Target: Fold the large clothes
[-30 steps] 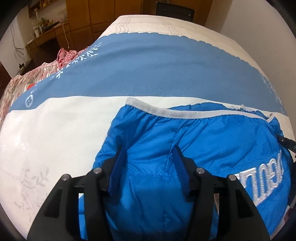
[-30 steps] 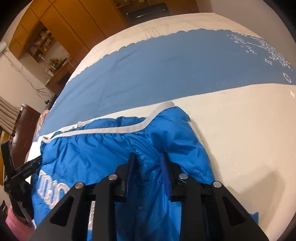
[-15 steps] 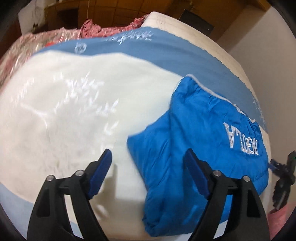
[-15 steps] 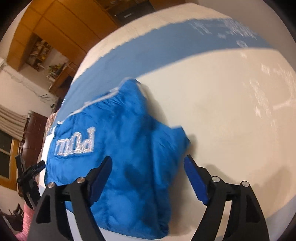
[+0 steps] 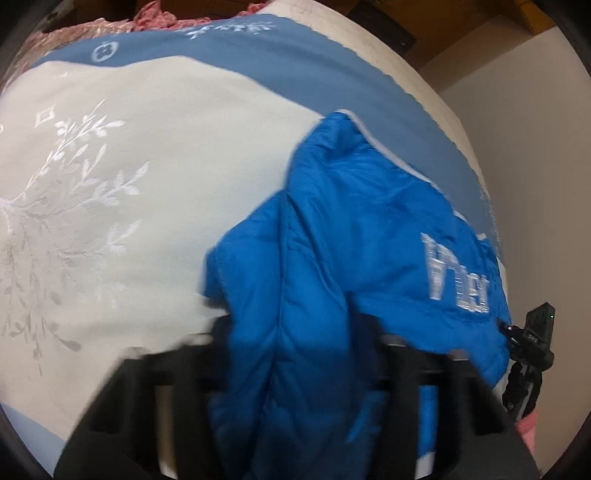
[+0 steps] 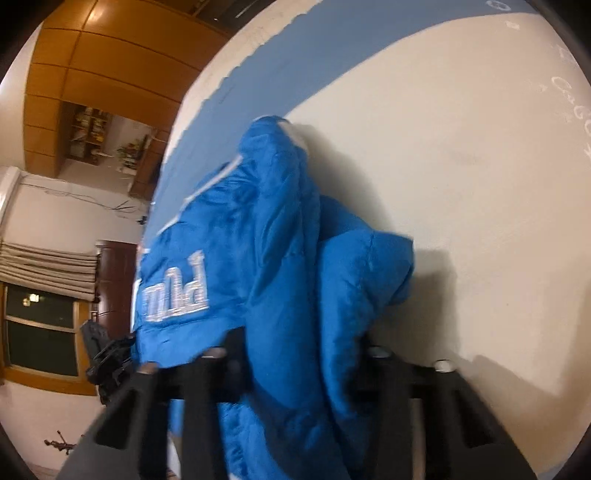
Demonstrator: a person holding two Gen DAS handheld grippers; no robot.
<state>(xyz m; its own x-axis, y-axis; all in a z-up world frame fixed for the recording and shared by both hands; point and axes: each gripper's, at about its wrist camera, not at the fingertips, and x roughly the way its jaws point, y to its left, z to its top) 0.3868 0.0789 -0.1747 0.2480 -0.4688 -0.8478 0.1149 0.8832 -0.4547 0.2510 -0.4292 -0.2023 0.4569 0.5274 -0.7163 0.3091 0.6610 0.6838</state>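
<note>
One blue jacket (image 5: 332, 258), one bedspread (image 5: 129, 203), two tools

the bed (image 5: 155, 206) carries everything here, covered by a cream spread (image 6: 461, 192) stitched with pale leafy sprigs and crossed by a broad dusty-blue band (image 5: 295, 70) with a scalloped far edge. a puffy bright blue jacket (image 5: 354, 236) lies bunched on the cream part, its far hem reaching the band. pink patterned bedding (image 5: 74, 33) is heaped at the bed's far corner.
</note>
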